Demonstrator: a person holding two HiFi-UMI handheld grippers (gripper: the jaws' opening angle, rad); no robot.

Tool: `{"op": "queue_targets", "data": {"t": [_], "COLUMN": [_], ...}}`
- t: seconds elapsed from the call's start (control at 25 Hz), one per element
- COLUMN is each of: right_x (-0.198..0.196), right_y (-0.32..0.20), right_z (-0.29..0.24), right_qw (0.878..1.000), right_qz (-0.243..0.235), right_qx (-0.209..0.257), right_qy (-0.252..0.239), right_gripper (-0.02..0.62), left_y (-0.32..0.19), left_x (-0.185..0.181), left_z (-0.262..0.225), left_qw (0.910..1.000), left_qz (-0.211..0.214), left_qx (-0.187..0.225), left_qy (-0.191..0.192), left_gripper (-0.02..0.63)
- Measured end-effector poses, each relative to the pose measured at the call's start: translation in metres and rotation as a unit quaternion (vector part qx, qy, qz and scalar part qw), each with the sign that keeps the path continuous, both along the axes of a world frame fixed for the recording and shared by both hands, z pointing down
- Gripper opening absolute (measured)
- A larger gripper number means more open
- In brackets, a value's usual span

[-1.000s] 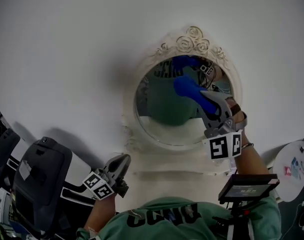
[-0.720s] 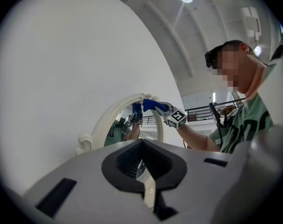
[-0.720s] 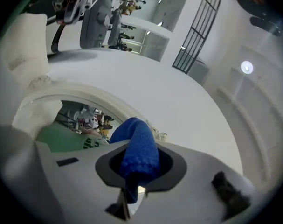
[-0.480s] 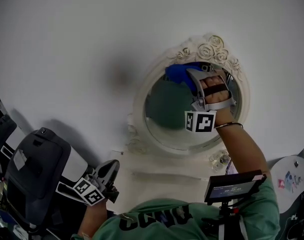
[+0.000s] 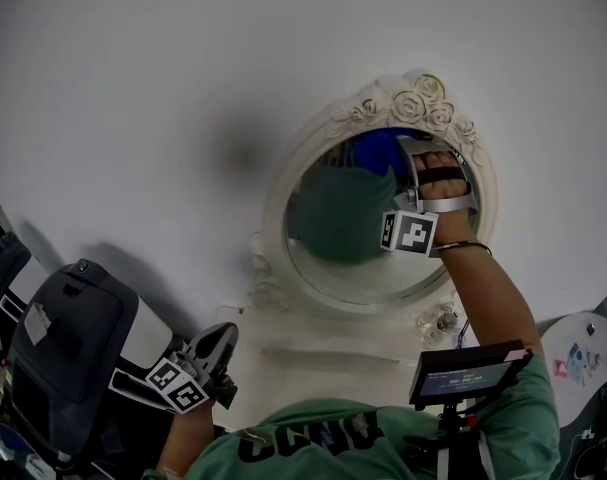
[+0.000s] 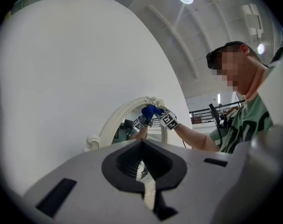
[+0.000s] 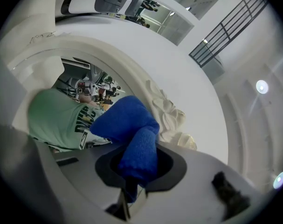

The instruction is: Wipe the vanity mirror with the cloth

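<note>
Clamped on the blue cloth (image 5: 375, 149), the right claw (image 5: 401, 154) pressed it at the vanity mirror (image 5: 335, 223) top edge, slightly right of before; glass below lay open. Low and near, the left claw (image 5: 221, 338) hung closed.

No words can be read anywhere. Large dark letters cross the green shirt (image 5: 313, 436) but stay illegible. The small screen (image 5: 470, 373) shows lines too tiny to read.

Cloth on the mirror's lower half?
No, the blue cloth in the right tongs sits on the mirror near its top, below the rose ornament.
</note>
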State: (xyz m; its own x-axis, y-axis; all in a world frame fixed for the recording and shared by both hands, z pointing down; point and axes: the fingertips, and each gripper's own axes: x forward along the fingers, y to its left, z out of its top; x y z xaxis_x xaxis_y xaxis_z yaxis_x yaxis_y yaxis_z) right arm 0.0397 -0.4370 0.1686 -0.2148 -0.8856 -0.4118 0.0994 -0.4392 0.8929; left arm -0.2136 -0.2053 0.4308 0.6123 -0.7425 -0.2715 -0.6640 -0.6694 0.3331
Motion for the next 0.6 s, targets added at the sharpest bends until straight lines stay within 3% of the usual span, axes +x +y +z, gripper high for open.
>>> {"op": "queue_targets", "data": {"t": [0.32, 0.6], "right_x": [0.068, 0.104], "right_y": [0.004, 0.000], "right_z": [-0.001, 0.015], "right_qw": [0.998, 0.995], "right_qz": [0.059, 0.094], "right_qx": [0.007, -0.004], "right_qy": [-0.033, -0.037], "right_gripper": [0.051, 0.051], "left_y": [-0.009, -0.014], "left_x": [0.010, 0.009], "left_z": [0.001, 0.001], "left_qw": [0.9997, 0.9994], "left_qz": [0.024, 0.032], "left_qx": [-0.002, -0.002], "left_qy": [-0.006, -0.010], "left_gripper": [0.000, 0.000]}}
